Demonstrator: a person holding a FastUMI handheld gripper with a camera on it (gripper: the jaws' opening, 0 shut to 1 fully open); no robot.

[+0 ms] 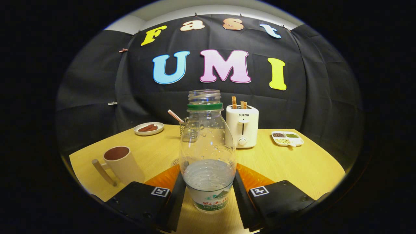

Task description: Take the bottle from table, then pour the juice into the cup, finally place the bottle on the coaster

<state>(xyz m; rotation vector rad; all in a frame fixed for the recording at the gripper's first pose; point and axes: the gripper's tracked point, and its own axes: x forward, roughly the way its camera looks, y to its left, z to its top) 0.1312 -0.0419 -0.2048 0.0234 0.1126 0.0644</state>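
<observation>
A clear plastic bottle [208, 152] with a green neck ring and no cap stands upright between my fingers, its lower part filled with pale liquid. My gripper [208, 200] is shut on the bottle's lower body, one finger [177, 195] pressing each side. A beige cup [123, 163] with a side handle and a dark inside stands on the wooden table [302, 162], to the left of the left finger and slightly ahead. A round coaster [175, 162] peeks out just behind the bottle's left side. I cannot tell whether the bottle's base rests on the table.
Beyond the bottle stands a white toaster [242, 126] with two toast slices in it. A wire holder with a striped straw [182, 125] is behind the bottle. A small plate of sausages [149, 128] lies far left, a divided snack tray [287, 138] far right.
</observation>
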